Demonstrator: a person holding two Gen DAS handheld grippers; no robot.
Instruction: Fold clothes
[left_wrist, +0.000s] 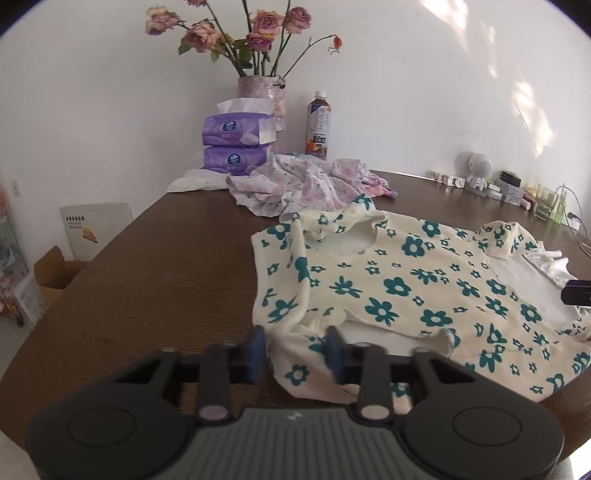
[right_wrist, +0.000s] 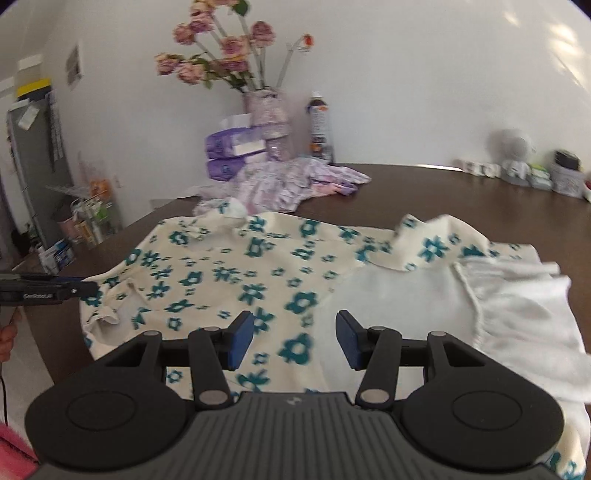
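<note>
**A:** Left wrist view first. Your left gripper (left_wrist: 295, 350) has its blue fingers (left_wrist: 255, 350) set partly apart, one on each side of a fold of the cream garment with teal flowers (left_wrist: 399, 291). I cannot tell whether they pinch the cloth or only straddle it.

**B:** And where does the garment lie?

**A:** Spread on the brown bench (left_wrist: 166, 266), to the right of your gripper, with its neck opening toward the wall and a white inner panel (left_wrist: 517, 284) showing at the right. Behind it sits a crumpled pink floral cloth (left_wrist: 295, 184). Farther back are two stacked purple tissue packs (left_wrist: 236, 144), a vase of dried roses (left_wrist: 262, 92) and a drink bottle (left_wrist: 319, 125).

**B:** Now the right wrist view?

**A:** It is blurred. Your right gripper (right_wrist: 295, 339) has its fingers (right_wrist: 242, 339) wide apart and nothing between them. It hangs over the near part of the flowered garment (right_wrist: 229, 273), about where the print meets the white panel (right_wrist: 388, 295). A white ruffled piece (right_wrist: 524, 306) lies on the right. At the far left edge, your other gripper (right_wrist: 79, 290) reaches to the garment's left border. The bench (right_wrist: 443, 192) runs bare beyond the cloth.
</note>
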